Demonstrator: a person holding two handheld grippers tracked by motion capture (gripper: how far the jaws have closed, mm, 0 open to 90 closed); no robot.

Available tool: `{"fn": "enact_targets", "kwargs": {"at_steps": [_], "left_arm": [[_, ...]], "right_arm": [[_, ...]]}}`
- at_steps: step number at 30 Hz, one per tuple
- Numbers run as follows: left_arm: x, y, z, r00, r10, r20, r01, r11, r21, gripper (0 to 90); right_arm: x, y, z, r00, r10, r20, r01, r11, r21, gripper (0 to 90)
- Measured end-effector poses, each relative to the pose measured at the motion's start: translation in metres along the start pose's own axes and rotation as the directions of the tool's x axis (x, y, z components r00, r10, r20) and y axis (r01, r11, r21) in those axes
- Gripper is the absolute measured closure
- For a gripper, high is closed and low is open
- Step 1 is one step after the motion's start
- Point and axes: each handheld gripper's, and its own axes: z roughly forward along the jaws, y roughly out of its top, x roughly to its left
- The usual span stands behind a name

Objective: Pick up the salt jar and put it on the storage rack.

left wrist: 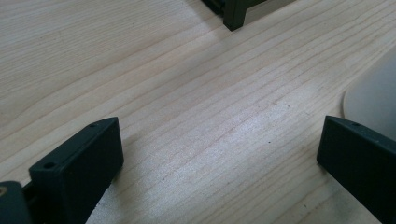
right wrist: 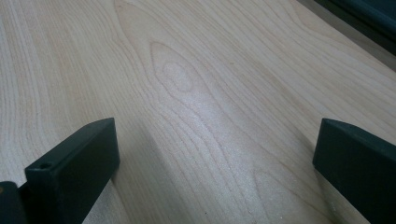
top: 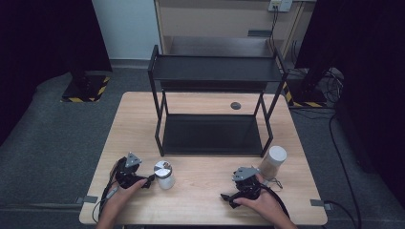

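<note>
A small jar with a shiny silver lid (top: 164,173) stands on the wooden table (top: 200,191), front left of centre. My left gripper (top: 147,181) rests on the table just left of it, jaws pointing at the jar. In the left gripper view the left gripper (left wrist: 219,135) is open over bare wood, and the jar's pale side (left wrist: 373,95) sits by the right jaw. A taller white cylinder (top: 273,161) stands front right. My right gripper (top: 227,199) lies just in front of it, pointing left. In the right gripper view the right gripper (right wrist: 217,135) is open with nothing between its fingers.
A black two-tier shelf rack (top: 215,71) stands on the middle and back of the table; one of its legs (left wrist: 236,14) shows ahead of the left gripper. A round grey cable port (top: 235,105) sits behind it. Cables trail off the table's front corners.
</note>
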Motion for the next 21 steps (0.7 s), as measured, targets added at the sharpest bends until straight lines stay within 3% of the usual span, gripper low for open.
{"fn": "enact_targets", "kwargs": {"at_steps": [11,21], "left_arm": [[0.0006,-0.0001,-0.0001,1.0000,0.003,0.003,-0.003,1.0000,0.000,0.0],[0.0047,-0.0018,-0.0016,0.9990,0.036,0.027,-0.036,0.9993,-0.004,0.0]], "right_arm": [[0.0004,-0.0001,-0.0001,1.0000,0.001,0.002,-0.001,1.000,0.000,1.1],[0.0005,-0.0002,-0.0001,1.0000,0.002,0.002,-0.002,1.000,-0.001,1.1]]}}
